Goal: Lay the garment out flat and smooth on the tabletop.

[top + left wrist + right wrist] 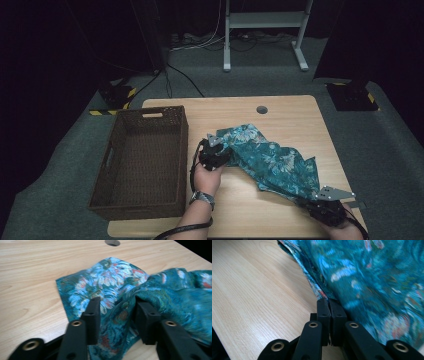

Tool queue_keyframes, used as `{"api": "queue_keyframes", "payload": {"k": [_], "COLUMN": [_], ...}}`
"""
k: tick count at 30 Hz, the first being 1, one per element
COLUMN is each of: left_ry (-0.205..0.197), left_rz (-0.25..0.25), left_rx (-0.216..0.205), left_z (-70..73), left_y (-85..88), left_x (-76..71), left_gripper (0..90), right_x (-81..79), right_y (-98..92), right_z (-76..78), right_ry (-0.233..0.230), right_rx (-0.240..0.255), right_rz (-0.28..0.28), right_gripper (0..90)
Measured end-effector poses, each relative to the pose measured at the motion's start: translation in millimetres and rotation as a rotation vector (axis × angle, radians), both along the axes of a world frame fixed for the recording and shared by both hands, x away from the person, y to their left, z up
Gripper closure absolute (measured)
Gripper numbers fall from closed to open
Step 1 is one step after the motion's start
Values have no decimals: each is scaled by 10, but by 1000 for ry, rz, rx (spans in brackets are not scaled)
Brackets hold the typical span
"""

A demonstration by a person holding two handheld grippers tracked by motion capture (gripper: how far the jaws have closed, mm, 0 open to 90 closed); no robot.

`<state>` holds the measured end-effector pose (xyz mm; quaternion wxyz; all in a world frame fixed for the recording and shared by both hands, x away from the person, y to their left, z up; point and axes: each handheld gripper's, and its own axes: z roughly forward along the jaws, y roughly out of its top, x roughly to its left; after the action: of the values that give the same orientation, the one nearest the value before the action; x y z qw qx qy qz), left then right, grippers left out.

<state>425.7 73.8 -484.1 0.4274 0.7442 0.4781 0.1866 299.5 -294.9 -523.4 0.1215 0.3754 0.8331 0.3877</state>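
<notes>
A teal cloth with a flower print (270,160) lies rumpled across the middle and right of the wooden table (295,117). My left gripper (218,150) is at the cloth's left end. In the left gripper view (117,301) its jaws stand apart, with a raised fold of the cloth (115,285) loose between them. My right gripper (311,201) is at the near right corner of the cloth. In the right gripper view (328,301) its jaws are pressed together on the edge of the cloth (374,277).
A dark woven basket (145,114) stands empty on the table's left side, close to my left hand. A round cable hole (261,109) sits near the far edge. Bare wood (257,290) lies between the cloth and the near edge.
</notes>
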Motion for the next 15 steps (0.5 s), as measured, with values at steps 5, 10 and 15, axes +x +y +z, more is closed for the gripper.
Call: {"api": "queue_keyframes", "payload": {"k": [5, 10, 15], "left_ry": [-27, -31, -16], "left_rz": [0, -12, -16], "left_rx": [3, 1, 9], "left_z": [1, -29, -112], "left_y": [-14, -6, -40], "left_x": [-220, -428, -608], "left_gripper": [467, 442, 392], "right_x": [-3, 2, 22], "right_y": [54, 117, 151], "right_z": [16, 13, 2], "right_ry": [-15, -25, -23], "right_rx": [5, -4, -5], "right_rz": [8, 6, -23], "right_gripper": [881, 879, 875]}}
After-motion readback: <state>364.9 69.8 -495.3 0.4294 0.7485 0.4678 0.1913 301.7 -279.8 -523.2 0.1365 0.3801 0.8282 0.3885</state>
